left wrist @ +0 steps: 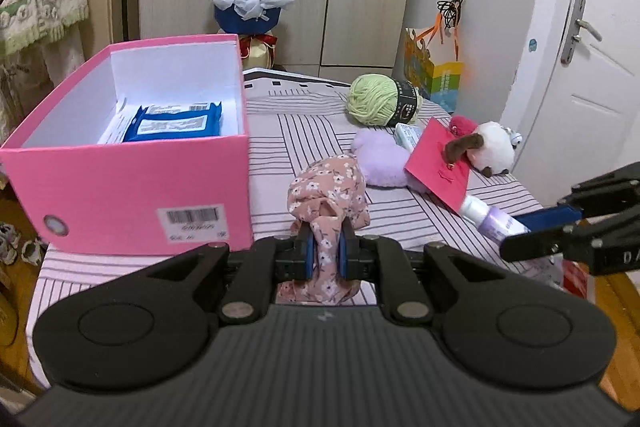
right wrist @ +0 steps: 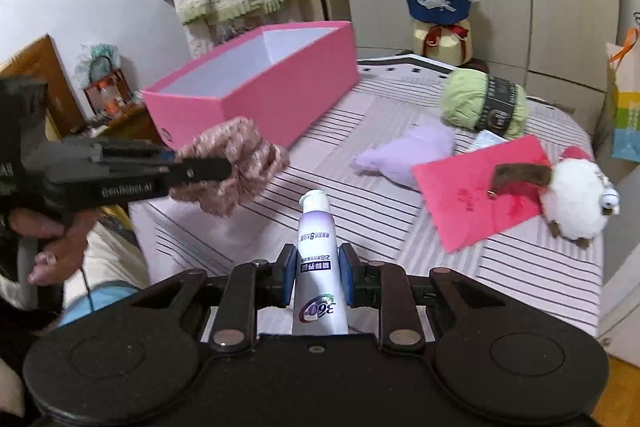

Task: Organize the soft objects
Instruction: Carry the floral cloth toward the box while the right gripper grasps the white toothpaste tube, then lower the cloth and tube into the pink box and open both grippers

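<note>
Left hand-held gripper (left wrist: 325, 251) pinches the floral cloth (left wrist: 330, 199) tight, pink box (left wrist: 128, 187) to its left; right hand-held gripper (right wrist: 318, 277) clamps the tube (right wrist: 318, 267).

Matt pink cardboard box (left wrist: 132, 187); soft floral cloth (left wrist: 332, 187); glossy plastic tube (right wrist: 318, 267); fuzzy green yarn (left wrist: 372, 99); fluffy white plush toy (right wrist: 576, 203); striped cloth bedsheet (right wrist: 400, 227).

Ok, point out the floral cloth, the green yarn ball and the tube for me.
floral cloth (left wrist: 326, 187), left wrist view, on the bunched top above the tongs.
green yarn ball (left wrist: 372, 99), left wrist view, on the bare yarn left of its label.
tube (right wrist: 318, 267), right wrist view, on the printed body between the pads.
</note>
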Demonstrator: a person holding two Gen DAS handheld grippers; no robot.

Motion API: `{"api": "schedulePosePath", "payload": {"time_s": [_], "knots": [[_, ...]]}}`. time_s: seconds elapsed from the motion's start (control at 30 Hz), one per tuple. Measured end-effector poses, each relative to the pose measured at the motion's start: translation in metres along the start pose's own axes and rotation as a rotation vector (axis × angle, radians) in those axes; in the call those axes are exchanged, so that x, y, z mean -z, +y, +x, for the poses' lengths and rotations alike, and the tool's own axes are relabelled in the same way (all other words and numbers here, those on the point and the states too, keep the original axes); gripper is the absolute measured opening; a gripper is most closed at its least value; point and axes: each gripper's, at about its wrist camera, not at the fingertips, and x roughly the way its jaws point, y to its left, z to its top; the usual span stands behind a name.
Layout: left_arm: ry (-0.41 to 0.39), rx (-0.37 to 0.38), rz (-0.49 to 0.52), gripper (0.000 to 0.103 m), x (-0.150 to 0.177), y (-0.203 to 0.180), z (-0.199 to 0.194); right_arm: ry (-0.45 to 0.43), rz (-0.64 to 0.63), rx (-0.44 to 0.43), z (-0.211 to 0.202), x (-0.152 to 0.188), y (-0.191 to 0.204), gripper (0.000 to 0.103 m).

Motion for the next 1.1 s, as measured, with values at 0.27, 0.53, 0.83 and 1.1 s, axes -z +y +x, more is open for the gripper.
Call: {"api": "schedulePosePath", "payload": {"time_s": [0.27, 0.53, 0.83, 1.1], "knots": [[0.056, 0.089, -0.021, 0.011, -0.015, 0.025, -0.033, -0.029, -0.035, -0.132, 0.0, -0.028, 0.043, 0.027], [0.023, 0.053, 0.007, 0.011, -0.044, 0.053, -0.068, -0.063, -0.078, -0.254, 0.014, -0.073, 0.078, 0.027], [-0.09, -0.095, 0.061, 0.011, -0.099, 0.088, -0.065, -0.127, -0.075, -0.268, 0.047, -0.132, 0.093, 0.027], [-0.014, -0.173, -0.039, 0.011, -0.138, 0.142, 0.012, -0.102, 0.012, -0.183, 0.121, -0.183, 0.07, 0.027]]}}
